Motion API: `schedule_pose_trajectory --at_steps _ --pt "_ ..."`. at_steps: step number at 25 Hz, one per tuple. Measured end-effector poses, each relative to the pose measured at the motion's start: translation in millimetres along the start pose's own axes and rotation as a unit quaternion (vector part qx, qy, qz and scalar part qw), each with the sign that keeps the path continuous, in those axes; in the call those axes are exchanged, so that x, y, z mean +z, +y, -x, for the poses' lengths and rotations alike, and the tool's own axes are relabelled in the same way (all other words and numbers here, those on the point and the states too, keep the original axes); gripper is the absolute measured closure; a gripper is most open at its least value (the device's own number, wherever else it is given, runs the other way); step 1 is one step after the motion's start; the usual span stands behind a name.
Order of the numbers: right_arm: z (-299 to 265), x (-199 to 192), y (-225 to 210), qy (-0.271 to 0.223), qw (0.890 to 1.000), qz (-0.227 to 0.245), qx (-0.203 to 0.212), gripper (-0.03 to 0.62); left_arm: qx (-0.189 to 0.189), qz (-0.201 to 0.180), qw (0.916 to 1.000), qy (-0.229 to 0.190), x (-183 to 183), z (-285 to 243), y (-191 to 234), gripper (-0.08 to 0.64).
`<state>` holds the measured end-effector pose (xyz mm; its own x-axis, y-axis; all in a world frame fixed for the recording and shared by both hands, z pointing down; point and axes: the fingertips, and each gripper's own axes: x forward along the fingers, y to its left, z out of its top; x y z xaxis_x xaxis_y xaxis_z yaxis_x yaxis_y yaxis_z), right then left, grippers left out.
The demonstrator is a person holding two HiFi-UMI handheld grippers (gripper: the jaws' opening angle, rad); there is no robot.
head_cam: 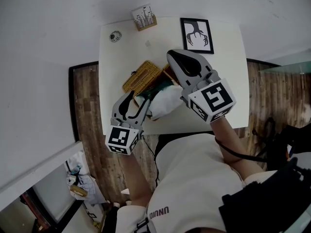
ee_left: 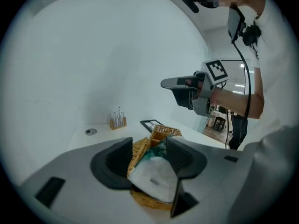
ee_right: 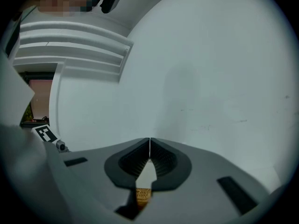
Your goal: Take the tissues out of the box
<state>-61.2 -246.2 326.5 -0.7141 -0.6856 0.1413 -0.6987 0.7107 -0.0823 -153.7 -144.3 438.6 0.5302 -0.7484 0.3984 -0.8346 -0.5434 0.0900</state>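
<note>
Near tissue (head_cam: 167, 103) — shirt print (head_cam: 159, 211), perhaps "UNUO"

Box (head_cam: 142, 75): woven straw, yellow-brown. It sits on the white table (head_cam: 228, 57), mid pic in head view, a bit to the left. Its top looks open, w/ one woven flap tipped up. A dark green pack (ee_left: 158, 149) pokes out inside.

Tissue (head_cam: 164, 102): white, soft, crumpled & puffed up big. In head view it's just below & right of the box, near the table's front edge. In left gripper view it's low in the middle, lying over the box's near rim. In right gripper view a thin white bit is low center, pinched tight in the right gripper (ee_right: 149, 141), w/ a scrap of box under it.
</note>
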Motion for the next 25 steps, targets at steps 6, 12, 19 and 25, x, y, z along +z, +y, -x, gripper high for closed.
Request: schedule_pose_trajectory --at_steps 6,12,19,25 --pt "-1.8 -2.4 -2.4 0.004 1.0 -0.001 -0.001 0.572 -0.013 0.02 0.9995 0.022 -9.5 -8.1 1.2 0.336" --pt "-2.9 -3.6 -5.3 0.005 1.0 0.0 -0.004 0.572 -0.026 0.032 0.9985 0.036 -15.0 -11.3 1.0 0.337" --pt "-3.1 -3.5 -7.1 0.005 1.0 0.0 -0.007 0.572 -0.044 0.045 0.9964 0.057 -20.2 -13.7 -0.2 0.337" --pt "-3.1 -3.5 -9.4 0.005 1.0 -0.001 -0.01 0.572 -0.057 0.055 0.994 0.075 -23.9 -15.3 -2.2 0.365"
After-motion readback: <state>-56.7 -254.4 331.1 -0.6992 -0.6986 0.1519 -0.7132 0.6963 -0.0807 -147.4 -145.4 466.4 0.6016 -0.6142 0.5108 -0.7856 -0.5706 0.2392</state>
